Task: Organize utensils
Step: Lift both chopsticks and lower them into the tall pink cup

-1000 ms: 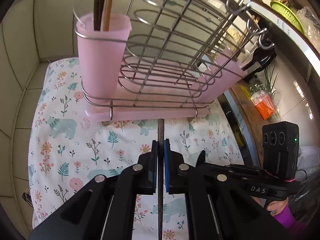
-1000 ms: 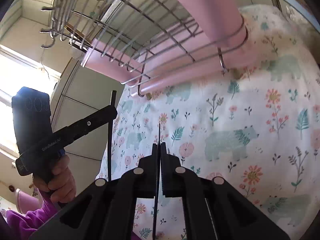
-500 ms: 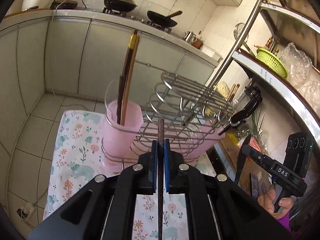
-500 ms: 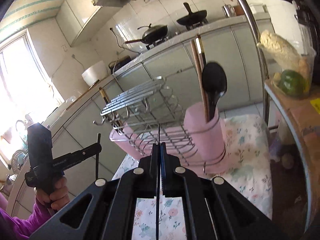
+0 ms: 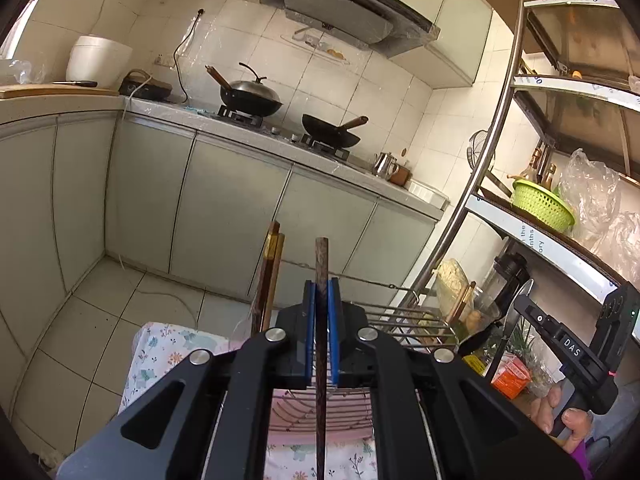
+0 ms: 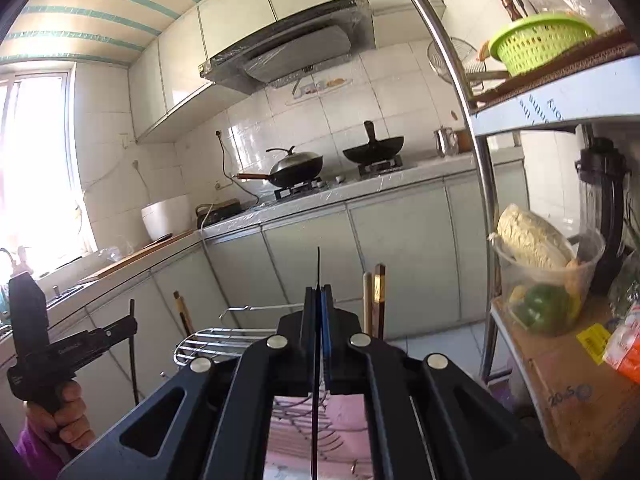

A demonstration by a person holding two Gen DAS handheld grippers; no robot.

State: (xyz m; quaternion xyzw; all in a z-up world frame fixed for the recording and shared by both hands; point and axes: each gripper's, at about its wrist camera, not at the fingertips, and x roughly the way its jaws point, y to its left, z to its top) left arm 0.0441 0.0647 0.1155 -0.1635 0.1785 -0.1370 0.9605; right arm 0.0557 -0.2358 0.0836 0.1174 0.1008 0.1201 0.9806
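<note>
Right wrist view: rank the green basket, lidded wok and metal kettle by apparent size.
1. Green basket, though it sits nearer the camera.
2. Lidded wok.
3. Metal kettle, clearly smallest.

Daylight floods in through the window [image 6: 36, 152] on my right view's left edge, blown out to white glare. Both my views are bright and sharp, bowed at the rims, corners vignetted black.

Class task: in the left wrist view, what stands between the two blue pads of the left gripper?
The left wrist view shows a dark wooden chopstick clamped upright between the left gripper pads, its end rising above them.
</note>
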